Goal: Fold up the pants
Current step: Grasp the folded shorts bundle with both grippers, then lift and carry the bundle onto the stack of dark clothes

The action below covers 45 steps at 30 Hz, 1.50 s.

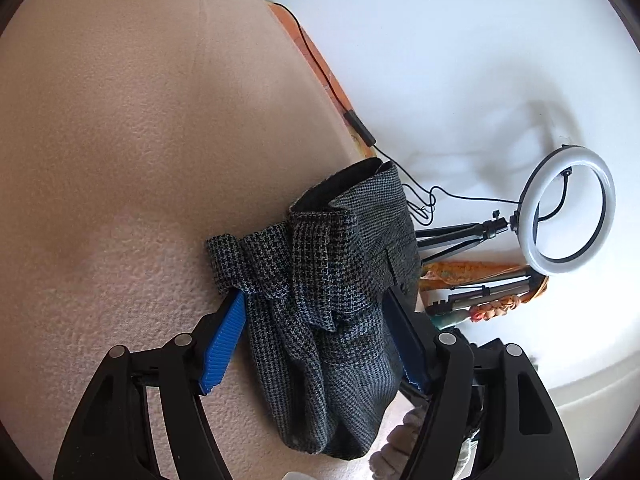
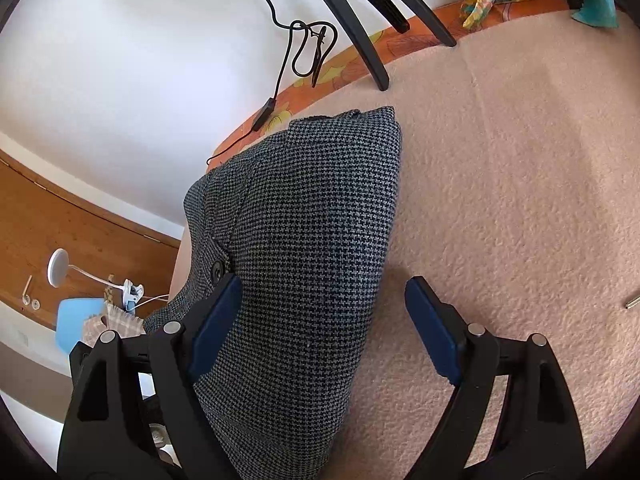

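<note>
From your left wrist camera, the dark grey houndstooth woven pants [image 1: 332, 300] lie bundled on the peach textured blanket [image 1: 120, 140], near its edge by the white ring light [image 1: 568, 208]. Your left gripper [image 1: 316, 340] has its jaws spread wide around the bundle; the blue ribbed finger pads [image 1: 224, 348] flank the cloth, though whether they press it is hard to tell. The bundle's long axis runs away from you, open hem or cuff end farthest.

From your right wrist camera, your right gripper [image 2: 324, 328] is also spread, one pad touching the pants' buttoned side, the other over bare blanket. Smooth the top layer flat and square the edges before releasing.
</note>
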Available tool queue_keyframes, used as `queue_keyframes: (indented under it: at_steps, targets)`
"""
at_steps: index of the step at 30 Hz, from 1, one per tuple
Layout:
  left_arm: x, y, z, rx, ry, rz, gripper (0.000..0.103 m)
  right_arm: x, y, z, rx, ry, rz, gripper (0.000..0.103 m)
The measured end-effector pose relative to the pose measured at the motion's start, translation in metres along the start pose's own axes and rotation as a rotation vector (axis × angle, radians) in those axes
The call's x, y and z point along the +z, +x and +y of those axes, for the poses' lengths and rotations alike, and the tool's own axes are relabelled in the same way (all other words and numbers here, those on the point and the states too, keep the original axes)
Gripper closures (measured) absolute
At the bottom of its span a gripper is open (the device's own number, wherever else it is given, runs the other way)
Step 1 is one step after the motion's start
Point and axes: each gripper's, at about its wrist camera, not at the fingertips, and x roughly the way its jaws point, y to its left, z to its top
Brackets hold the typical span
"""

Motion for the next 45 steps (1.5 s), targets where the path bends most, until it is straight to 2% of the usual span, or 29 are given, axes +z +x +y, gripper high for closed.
queue_keyframes:
  at_steps: [4,11,13,15,19,23,25,30,36,45]
  targets:
    - [0.003,0.007,0.016,-0.022,-0.103,0.011,0.033,0.011,0.005,-0.006,0.027,0.039,-0.007,0.017]
    - [-0.001,0.013,-0.002,0.043,-0.009,0.002,0.033,0.03,0.017,-0.015,0.093,0.114,-0.032,0.017]
    - [-0.003,0.014,-0.005,0.063,0.017,-0.001,0.038,0.033,0.023,-0.012,0.096,0.108,-0.034,0.018]
    - [-0.004,0.016,-0.009,0.093,0.055,0.002,0.046,0.033,0.028,-0.006,0.064,0.088,-0.034,0.029]
    - [-0.007,0.018,-0.017,0.126,0.193,0.002,0.065,0.029,0.03,0.008,-0.005,0.029,-0.043,0.055]
    - [-0.011,0.015,-0.026,0.138,0.313,-0.009,0.071,0.027,0.021,0.019,-0.04,-0.027,-0.061,0.078]
    - [-0.013,0.013,-0.031,0.139,0.357,-0.016,0.073,0.025,0.012,0.03,-0.061,-0.086,-0.077,0.082]
    - [-0.021,0.008,-0.047,0.138,0.472,-0.016,0.081,0.018,-0.005,0.072,-0.129,-0.255,-0.125,0.085]
    - [-0.026,0.003,-0.055,0.114,0.515,-0.005,0.084,0.003,-0.033,0.106,-0.171,-0.397,-0.155,0.085]
    - [-0.052,-0.004,-0.083,0.04,0.602,0.022,0.084,-0.01,-0.079,0.121,-0.196,-0.458,-0.197,0.086]
